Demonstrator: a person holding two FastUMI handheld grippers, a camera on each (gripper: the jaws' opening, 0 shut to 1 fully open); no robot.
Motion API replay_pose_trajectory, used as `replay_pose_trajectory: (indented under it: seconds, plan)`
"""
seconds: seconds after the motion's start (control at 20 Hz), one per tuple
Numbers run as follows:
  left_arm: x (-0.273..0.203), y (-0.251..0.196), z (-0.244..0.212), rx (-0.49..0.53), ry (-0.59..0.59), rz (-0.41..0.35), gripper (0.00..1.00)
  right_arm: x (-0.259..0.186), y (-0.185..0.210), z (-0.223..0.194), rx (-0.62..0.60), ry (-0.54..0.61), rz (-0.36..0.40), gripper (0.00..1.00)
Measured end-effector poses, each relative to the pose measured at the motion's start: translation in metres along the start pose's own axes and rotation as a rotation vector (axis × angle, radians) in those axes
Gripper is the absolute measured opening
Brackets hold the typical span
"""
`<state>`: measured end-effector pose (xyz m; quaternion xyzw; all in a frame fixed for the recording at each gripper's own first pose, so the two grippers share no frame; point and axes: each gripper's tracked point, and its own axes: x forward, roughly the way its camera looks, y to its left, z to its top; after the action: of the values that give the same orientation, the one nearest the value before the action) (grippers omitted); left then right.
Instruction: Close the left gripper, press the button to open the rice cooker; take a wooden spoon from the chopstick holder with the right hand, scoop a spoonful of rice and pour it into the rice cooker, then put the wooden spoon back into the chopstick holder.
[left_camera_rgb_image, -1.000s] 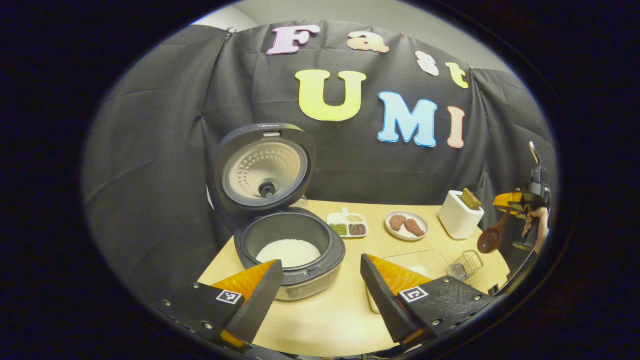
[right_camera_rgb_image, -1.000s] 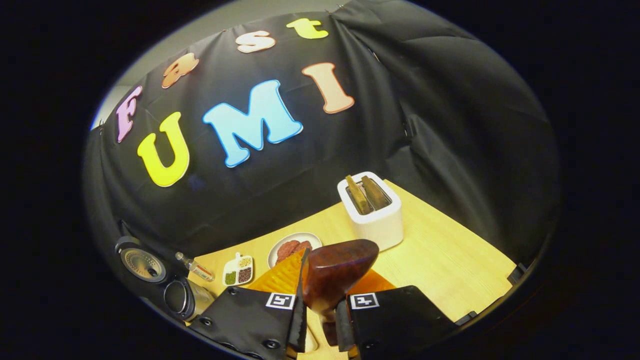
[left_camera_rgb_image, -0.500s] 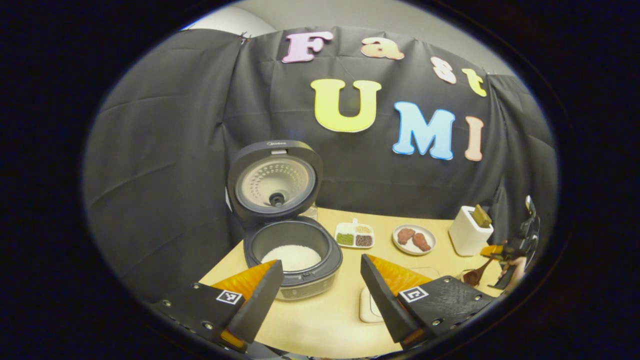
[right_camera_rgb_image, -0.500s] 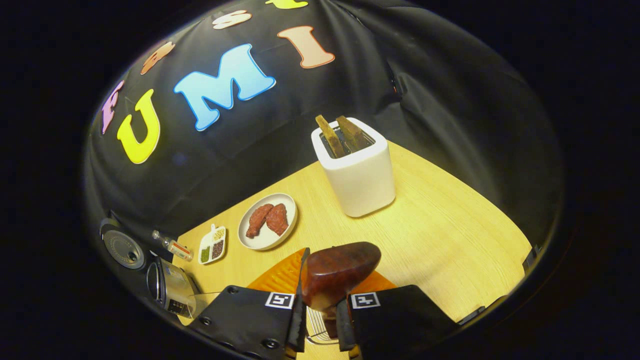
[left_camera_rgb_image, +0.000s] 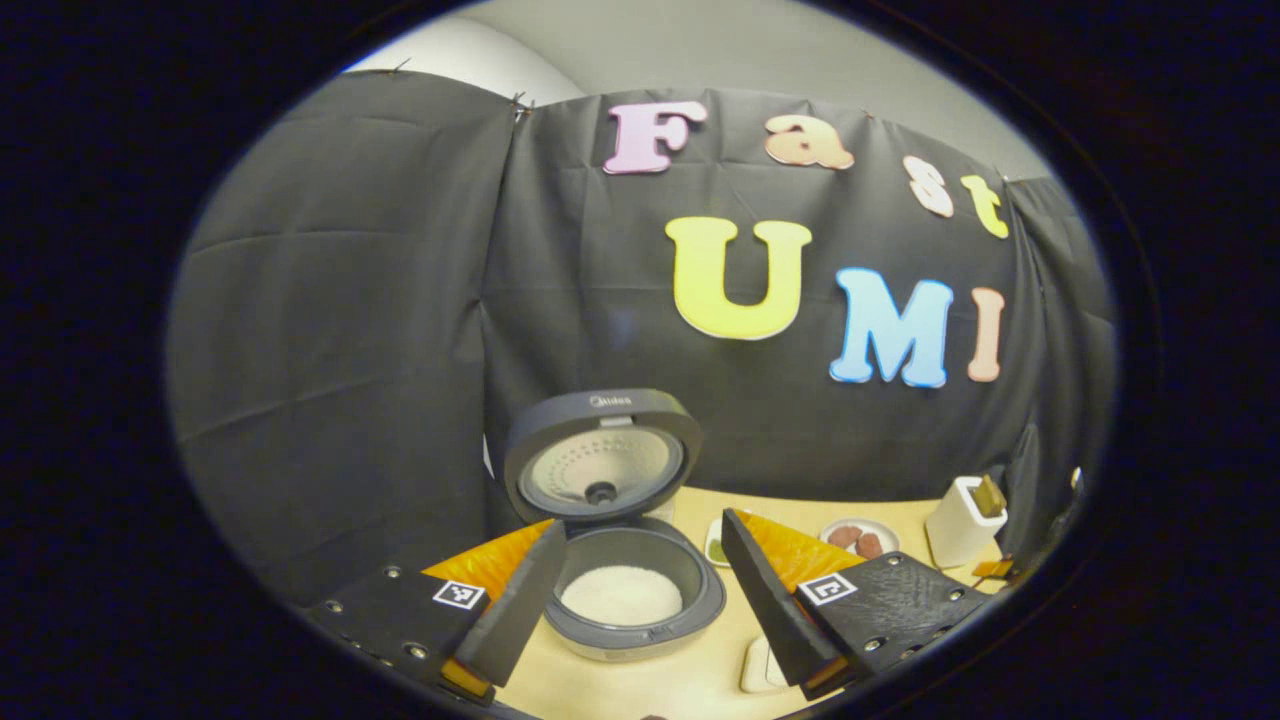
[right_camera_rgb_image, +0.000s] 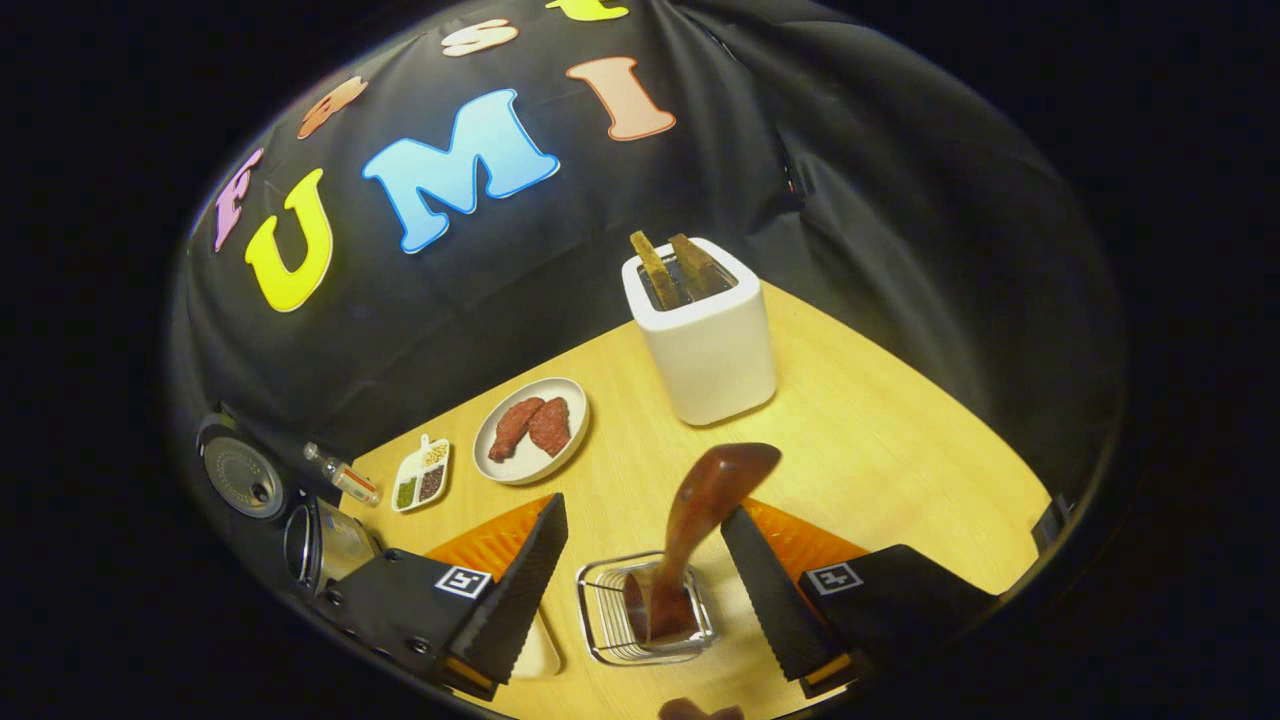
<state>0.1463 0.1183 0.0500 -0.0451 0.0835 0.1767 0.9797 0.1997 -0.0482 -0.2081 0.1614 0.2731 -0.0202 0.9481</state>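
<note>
- Right gripper view: right claw (right_camera_rgb_image: 640, 560) spread wide, touching nothing; wooden spoon (right_camera_rgb_image: 695, 530) standing in the wire chopstick holder (right_camera_rgb_image: 600, 625) directly between the fingers, bowl end up and leaning away toward the white toaster (right_camera_rgb_image: 708, 340).
- Long axis of the spoon near upright, tilted forward; nothing clamping it, so the return step looks done.
- Left gripper view: left claw (left_camera_rgb_image: 640, 590) also spread apart, empty, hanging above the counter (left_camera_rgb_image: 700, 680) with the open rice cooker (left_camera_rgb_image: 625, 590) just ahead between the fingers, lid up, white rice inside.
- Right claw nearer the holder; likely only a straight pull-back left, clear of the leaning spoon top.
</note>
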Motion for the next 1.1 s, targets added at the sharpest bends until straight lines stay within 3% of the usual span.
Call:
replay_pose_trajectory:
  seconds: [0.05, 0.1, 0.3, 0.6, 0.7, 0.85, 1.0, 1.1]
  plan:
    - [0.009, 0.007, 0.013, -0.013, -0.016, -0.001, 0.97, -0.011, -0.010, 0.003, -0.040, -0.029, -0.029, 0.92]
    - [0.019, 0.015, 0.026, -0.021, -0.034, 0.007, 0.99, -0.025, -0.016, 0.004, -0.086, -0.058, -0.050, 0.98]
    - [0.070, 0.041, 0.061, -0.024, -0.070, 0.013, 0.97, -0.087, -0.029, 0.009, -0.242, -0.160, -0.116, 0.98]
    - [0.151, 0.059, 0.087, -0.016, -0.049, 0.023, 0.96, -0.153, -0.008, 0.022, -0.180, -0.284, -0.133, 0.98]
    - [0.178, 0.054, 0.086, -0.046, -0.007, -0.009, 0.99, -0.169, -0.008, 0.028, -0.214, -0.320, -0.154, 0.98]
    - [0.216, 0.039, 0.078, -0.030, 0.059, -0.059, 0.98, -0.184, -0.007, 0.034, -0.242, -0.350, -0.183, 0.98]
    - [0.239, 0.039, 0.066, 0.034, 0.107, -0.046, 0.97, -0.188, 0.001, 0.038, -0.215, -0.355, -0.153, 0.98]
    - [0.248, 0.040, 0.053, 0.021, 0.145, -0.042, 0.99, -0.189, 0.004, 0.050, -0.238, -0.381, -0.143, 0.98]
